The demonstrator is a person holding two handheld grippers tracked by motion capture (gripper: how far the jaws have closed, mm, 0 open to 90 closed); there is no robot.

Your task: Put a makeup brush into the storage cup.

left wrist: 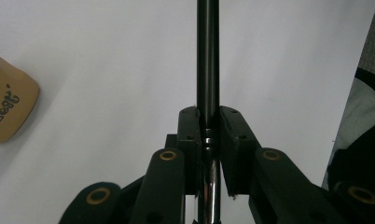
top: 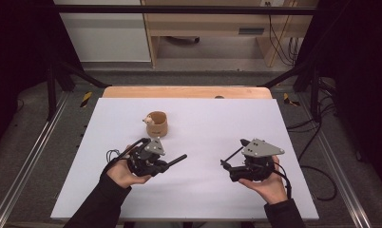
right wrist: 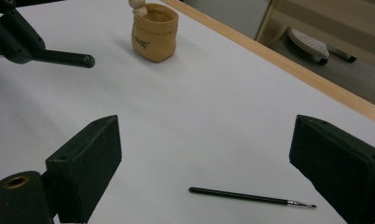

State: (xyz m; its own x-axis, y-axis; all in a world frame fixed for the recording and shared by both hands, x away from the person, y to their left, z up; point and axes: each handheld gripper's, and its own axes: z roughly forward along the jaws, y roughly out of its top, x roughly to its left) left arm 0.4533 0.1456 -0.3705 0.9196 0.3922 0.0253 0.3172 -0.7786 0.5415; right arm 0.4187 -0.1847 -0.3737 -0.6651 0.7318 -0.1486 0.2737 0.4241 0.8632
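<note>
Right tool [right wrist: 204,158] gapes wide over a thin brush [right wrist: 251,197]; left tool [left wrist: 209,135] levelly clamps a black rod [left wrist: 207,56]

The left hand-held gripper [top: 172,161] lies in the left hand [top: 124,172], pointing to the right, with its jaws closed tight. The right hand-held gripper [right wrist: 202,158] rests in the open right hand [top: 270,183], pointing to the left, and its jaws stand wide apart.
</note>
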